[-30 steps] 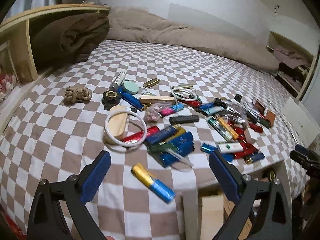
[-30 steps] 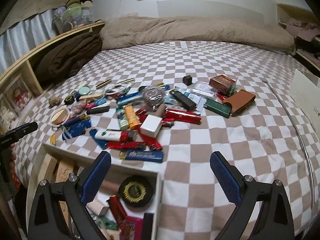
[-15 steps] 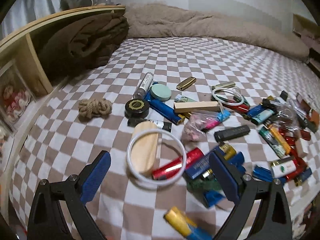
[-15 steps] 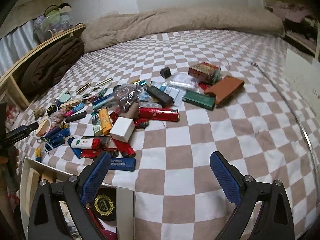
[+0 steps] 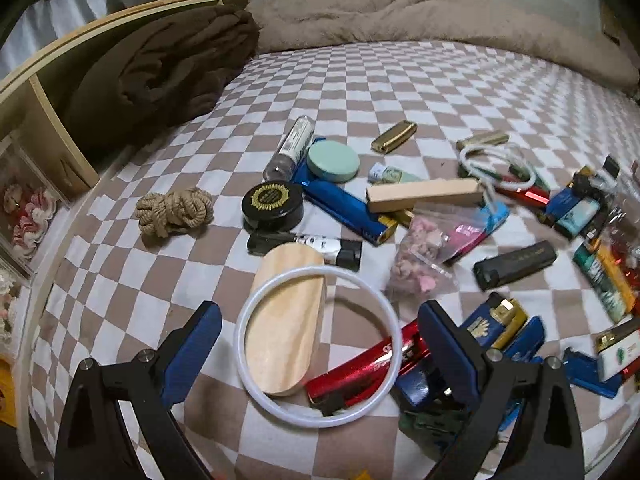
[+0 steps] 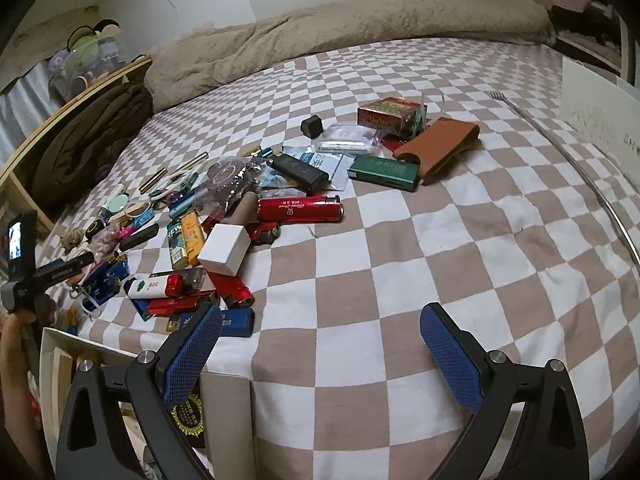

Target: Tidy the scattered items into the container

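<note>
Your left gripper (image 5: 316,352), jaws spread wide and empty, hovers over a white ring (image 5: 318,346) lying across an oval wooden piece (image 5: 284,320) on the checkered bedspread (image 5: 400,92); your right gripper (image 6: 320,352) hangs just as open and empty. Only a few items sit in the box (image 6: 60,344) at the bed's edge, among them a black gold-sealed tin (image 6: 188,416). Lighters, tubes and packets lie scattered, so most of the tidying looks undone

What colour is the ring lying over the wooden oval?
White ring, clearest in the left wrist view.
</note>
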Tool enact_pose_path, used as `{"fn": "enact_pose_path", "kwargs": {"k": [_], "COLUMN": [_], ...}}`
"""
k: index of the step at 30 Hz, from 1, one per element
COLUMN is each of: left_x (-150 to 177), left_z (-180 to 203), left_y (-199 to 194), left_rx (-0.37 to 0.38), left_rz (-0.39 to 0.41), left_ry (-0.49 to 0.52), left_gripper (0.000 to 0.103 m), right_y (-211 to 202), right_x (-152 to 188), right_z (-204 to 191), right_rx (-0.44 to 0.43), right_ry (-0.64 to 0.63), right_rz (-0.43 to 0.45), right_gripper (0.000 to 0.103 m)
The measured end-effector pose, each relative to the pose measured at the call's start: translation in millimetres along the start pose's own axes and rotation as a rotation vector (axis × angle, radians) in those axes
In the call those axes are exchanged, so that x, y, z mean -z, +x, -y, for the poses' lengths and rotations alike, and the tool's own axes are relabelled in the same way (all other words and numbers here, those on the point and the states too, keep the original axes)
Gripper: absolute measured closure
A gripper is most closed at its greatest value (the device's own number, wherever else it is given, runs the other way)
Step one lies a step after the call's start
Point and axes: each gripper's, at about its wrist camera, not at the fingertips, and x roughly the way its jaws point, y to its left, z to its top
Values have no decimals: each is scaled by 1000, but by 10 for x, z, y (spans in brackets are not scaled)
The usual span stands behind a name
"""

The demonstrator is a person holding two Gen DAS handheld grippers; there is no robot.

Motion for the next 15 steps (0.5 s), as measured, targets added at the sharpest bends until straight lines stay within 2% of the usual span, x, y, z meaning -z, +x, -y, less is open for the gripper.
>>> {"fn": "enact_pose_path", "kwargs": {"k": [2,9,10,11,15], "left_x": [17,60,64,67,69], "left_z": [-1,-141,-149,-148,-152], "left_y": [33,64,63,65,84], "left_rx": [-23,16,13,15,17], "left_rz": [-8,-15,-12,-12,-11], "left_ry": [5,-59,-62,-62,-59], "left_gripper": [4,4,9,18,19], "right_y": [19,5,8,9,-32], "right_x": [24,44,34,17,-109], "right_z": [-10,-23,-29,-36,-100], "right_rx": [-3,3,2,1,20], "right_ry": [-1,-6,-10,-15,-53], "right_rz": [-8,8,6,6,32], "right_gripper": [4,4,4,4,4]}}
